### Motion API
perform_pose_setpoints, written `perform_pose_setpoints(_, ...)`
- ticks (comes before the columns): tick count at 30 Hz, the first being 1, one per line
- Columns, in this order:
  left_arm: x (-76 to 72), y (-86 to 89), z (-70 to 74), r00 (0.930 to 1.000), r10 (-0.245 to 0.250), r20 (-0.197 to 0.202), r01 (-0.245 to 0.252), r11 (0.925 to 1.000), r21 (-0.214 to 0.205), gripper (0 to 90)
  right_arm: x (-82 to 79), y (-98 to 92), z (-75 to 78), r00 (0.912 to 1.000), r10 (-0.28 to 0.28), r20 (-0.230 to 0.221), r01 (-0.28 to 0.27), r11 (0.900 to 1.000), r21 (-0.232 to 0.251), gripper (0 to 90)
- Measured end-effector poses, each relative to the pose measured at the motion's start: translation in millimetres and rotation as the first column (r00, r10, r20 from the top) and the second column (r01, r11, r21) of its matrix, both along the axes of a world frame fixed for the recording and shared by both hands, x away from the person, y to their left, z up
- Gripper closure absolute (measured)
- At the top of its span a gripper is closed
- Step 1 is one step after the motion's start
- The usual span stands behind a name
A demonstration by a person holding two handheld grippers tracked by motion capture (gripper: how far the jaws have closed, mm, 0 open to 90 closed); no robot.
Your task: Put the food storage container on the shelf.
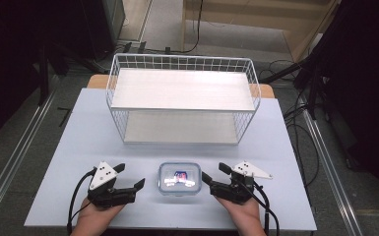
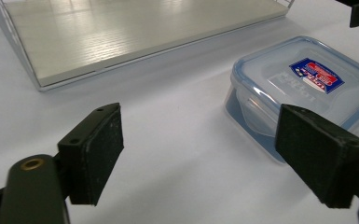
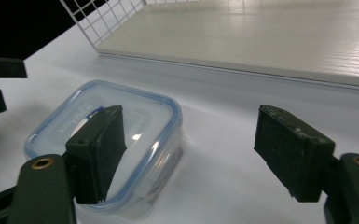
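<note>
Clear plastic food container with a blue-rimmed lid is seen on the white table between the spread, empty left gripper and right gripper; judged light, rigid, slippery, best gripped across opposite walls

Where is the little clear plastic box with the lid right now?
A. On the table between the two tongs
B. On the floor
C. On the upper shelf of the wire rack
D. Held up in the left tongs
A: the clear box rests on the table, flanked by the open left tongs and right tongs.
</note>
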State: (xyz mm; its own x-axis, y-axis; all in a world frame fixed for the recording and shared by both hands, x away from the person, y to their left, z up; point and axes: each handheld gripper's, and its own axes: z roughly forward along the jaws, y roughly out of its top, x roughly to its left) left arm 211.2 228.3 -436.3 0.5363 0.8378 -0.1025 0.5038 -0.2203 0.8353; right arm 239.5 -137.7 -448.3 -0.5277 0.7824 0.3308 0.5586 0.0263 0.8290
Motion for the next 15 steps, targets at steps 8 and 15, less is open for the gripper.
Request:
perform_pose_setpoints(8, 6.3, -11.2, -1.6, 0.9992, -0.033, -0.024, 0.033, 0.9993, -0.02, 15.3, -1.7, 3.9, 2.6, 0.9993, 0.036, -0.004, -0.036, 0.9993, 0.004, 23.9)
perform_pose_setpoints(15, 10.4, -21.5, -0.9, 0.998, -0.055, -0.032, 0.053, 0.9972, -0.052, 15.6, -2.7, 8.4, 0.6, 0.9985, 0.055, -0.004, -0.055, 0.9985, -0.007, 23.8)
